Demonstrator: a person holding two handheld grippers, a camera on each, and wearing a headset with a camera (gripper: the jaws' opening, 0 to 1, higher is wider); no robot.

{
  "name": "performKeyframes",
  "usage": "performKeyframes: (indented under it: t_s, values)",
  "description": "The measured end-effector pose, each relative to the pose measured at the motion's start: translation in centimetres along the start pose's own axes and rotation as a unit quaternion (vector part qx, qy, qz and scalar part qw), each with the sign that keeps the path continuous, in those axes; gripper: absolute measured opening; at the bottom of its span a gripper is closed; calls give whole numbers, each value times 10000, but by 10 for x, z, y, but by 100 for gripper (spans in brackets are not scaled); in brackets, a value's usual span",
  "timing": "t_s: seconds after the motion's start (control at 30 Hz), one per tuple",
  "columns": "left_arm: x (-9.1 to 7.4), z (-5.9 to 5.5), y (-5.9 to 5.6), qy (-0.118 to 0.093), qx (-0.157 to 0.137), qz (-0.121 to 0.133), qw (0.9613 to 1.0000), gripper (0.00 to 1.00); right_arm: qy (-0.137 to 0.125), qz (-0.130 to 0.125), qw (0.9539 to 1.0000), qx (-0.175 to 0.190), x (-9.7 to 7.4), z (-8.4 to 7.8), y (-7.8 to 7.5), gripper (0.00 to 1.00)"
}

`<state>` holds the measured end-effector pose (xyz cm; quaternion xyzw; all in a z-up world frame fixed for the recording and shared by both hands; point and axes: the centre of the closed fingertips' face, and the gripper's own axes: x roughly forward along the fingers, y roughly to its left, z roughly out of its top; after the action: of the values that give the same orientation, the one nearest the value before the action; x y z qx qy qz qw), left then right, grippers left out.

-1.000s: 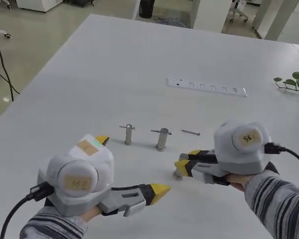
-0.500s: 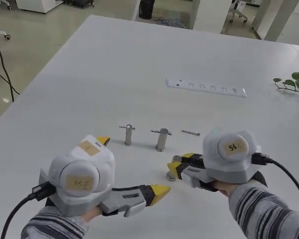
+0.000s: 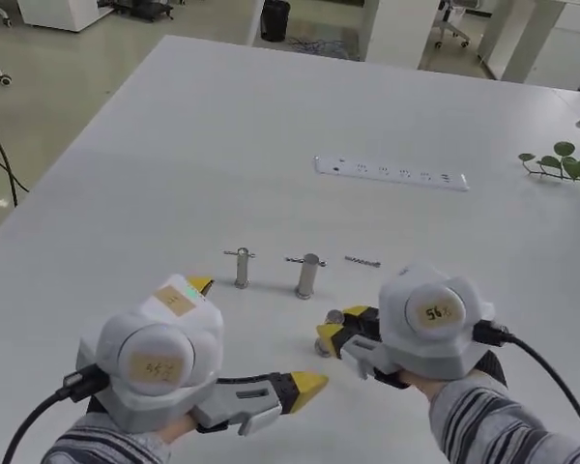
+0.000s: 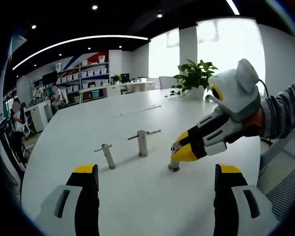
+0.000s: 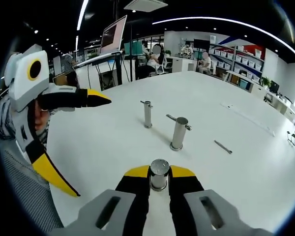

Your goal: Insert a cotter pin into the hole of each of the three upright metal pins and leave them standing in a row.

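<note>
The right gripper (image 5: 159,173) has its yellow-tipped jaws pressed in from both sides on the shaft of a metal pin (image 5: 160,167), just below the round cap. The pin stands upright between them. In the left gripper view the same pin (image 4: 174,164) has its foot down at the white table (image 4: 137,196); whether it rests there or hangs just clear cannot be told.

Just ahead of the right gripper's jaws and slightly to their right stands the middle pin (image 5: 178,132), with the end pin (image 5: 147,113) farther ahead again. Each carries a cotter pin crosswise near its top: one through the middle pin (image 3: 292,260), one through the end pin (image 3: 234,253). A loose cotter pin (image 5: 222,146) lies flat on the table ahead and to the right of the jaws, apart from all three pins.

The left gripper (image 4: 156,169) sits to the right gripper's left with its jaws spread wide and nothing between them. From its own camera, the held pin stands just ahead and a little right of centre, with the other two in line beyond to the left. In the head view the left gripper (image 3: 253,334) is low over the table beside the right gripper (image 3: 331,329).

Well beyond both grippers lie a white power strip (image 3: 391,174) and, at the table's far right, a leafy plant (image 3: 561,162).
</note>
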<state>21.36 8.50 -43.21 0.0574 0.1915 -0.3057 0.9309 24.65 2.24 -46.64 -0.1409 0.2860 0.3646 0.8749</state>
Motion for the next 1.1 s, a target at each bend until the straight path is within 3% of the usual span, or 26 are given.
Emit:
performKeyframes:
  t_s: [0.27, 0.5, 0.73, 1.0, 1.1]
  values:
    - [0, -1, -1, 33, 45, -7, 10000, 98, -20, 8, 10000, 90, -4, -1, 1, 10]
    - [0, 1, 0, -10, 89, 13, 10000, 98, -81, 152, 9998, -103, -16, 1, 4, 17]
    - [1, 1, -2, -43, 128, -16, 9999, 98, 141, 398, 9985, -352, -27, -9, -1, 21]
    - [1, -1, -1, -4, 76, -6, 10000, 98, 526, 489, 9951, -676, -35, -19, -25, 21]
    - [1, 2, -2, -95, -57, -26, 9999, 99, 659, 525, 9937, -741, -36, -18, -39, 21]
